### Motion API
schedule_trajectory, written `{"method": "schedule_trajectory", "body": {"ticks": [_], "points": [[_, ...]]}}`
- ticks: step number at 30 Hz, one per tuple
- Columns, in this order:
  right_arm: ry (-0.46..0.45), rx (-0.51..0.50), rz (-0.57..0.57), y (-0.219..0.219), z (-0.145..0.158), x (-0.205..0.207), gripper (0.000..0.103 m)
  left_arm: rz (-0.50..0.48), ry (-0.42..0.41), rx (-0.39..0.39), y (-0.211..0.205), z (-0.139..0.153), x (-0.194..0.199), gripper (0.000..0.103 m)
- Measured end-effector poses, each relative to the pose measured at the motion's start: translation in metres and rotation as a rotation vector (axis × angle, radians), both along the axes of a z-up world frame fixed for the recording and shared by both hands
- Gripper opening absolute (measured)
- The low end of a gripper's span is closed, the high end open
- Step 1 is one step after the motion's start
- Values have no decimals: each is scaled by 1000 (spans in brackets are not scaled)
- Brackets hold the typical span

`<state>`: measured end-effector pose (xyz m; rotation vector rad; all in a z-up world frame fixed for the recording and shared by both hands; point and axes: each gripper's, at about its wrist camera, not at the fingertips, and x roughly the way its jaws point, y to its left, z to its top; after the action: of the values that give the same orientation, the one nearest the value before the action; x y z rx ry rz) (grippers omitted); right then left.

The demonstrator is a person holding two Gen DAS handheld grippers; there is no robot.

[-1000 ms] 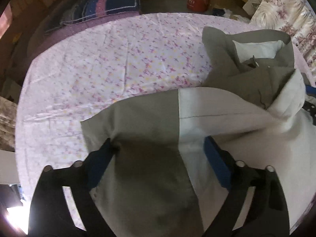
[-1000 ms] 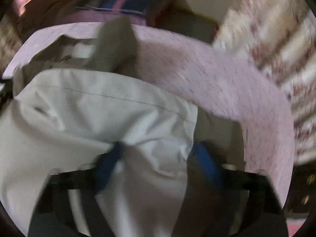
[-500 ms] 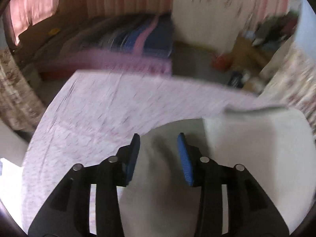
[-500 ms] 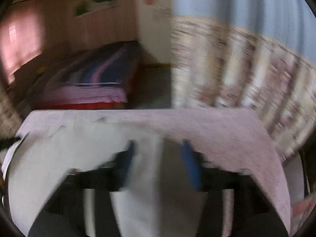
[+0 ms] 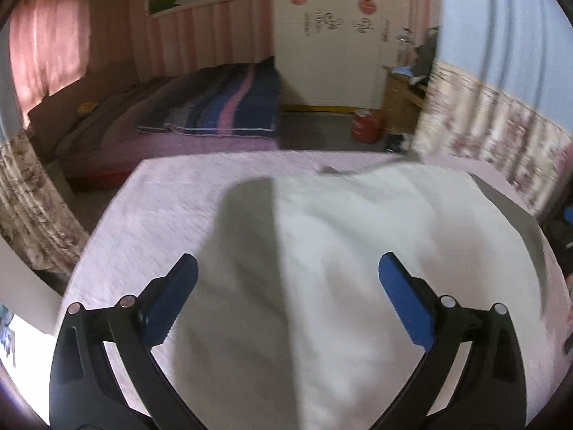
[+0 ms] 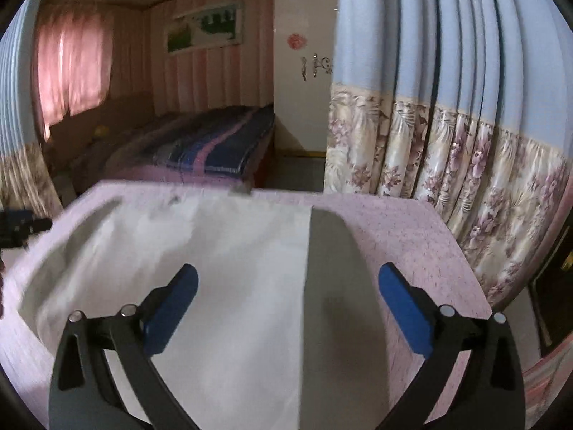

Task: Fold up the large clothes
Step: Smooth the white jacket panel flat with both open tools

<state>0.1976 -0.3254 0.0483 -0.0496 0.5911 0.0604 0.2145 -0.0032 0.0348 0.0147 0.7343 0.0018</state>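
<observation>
We are holding the left gripper (image 5: 288, 272) above the garment (image 5: 358, 268), its jaws standing as wide as they go after just opening, with nothing gripped between the blue pads (image 5: 404, 304). The cloth is lying below and ahead of these jaws, spread on the pink bedsheet (image 5: 161, 215); a grey panel is sitting toward the left pad and a white panel is running from the middle out past the right pad.

We are holding the right gripper (image 6: 288, 272) the same way: its jaws have just been opening, are now spread wide, and are gripping nothing. In this view the garment (image 6: 215, 268) is lying under the jaws, the white part toward the left pad and a grey strip toward the right pad, with bare sheet (image 6: 412, 236) beyond it on the right.

Nothing is standing between either pair of jaws and the cloth. Far ahead of the jaws a second bed (image 5: 200, 114) with a dark striped blanket (image 6: 215, 143) is lying against the wall. A blue and floral curtain (image 6: 447, 125) is hanging to the right of the right jaws, close to the sheet's edge. Ahead and right of the left jaws a red container (image 5: 365, 127) is sitting on the floor beside a white door (image 5: 333, 36). At the far left of the right view, a dark object is showing at the edge; we cannot tell what it is.
</observation>
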Motion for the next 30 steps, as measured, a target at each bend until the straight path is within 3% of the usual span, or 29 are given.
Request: {"method": "schedule_trajectory", "body": {"ticks": [5,9,12,15,17,25,30], "points": [[-54,-151,-128,28,-21,-33,101,-16,-17,54,-40,-20,-29,100],[-56,-46,-103,28,-27,-49,101,-32,-8,37,-60,-37,-45,100],[-43,10,-60,34,-38,-57,101,-22,46,-29,-62,-56,-42,100],[3,27,4,45,-53,-54,101,2,105,-108,-56,-80,-37,100],[48,13,33,53,-66,-50,101,18,99,-137,-54,-92,-37,100],[252,44,58,45,-103,-19,101,17,159,-100,-58,-118,-24,100],[274,29,55,49,-110,-14,101,7,182,-96,-56,-125,-20,100]]}}
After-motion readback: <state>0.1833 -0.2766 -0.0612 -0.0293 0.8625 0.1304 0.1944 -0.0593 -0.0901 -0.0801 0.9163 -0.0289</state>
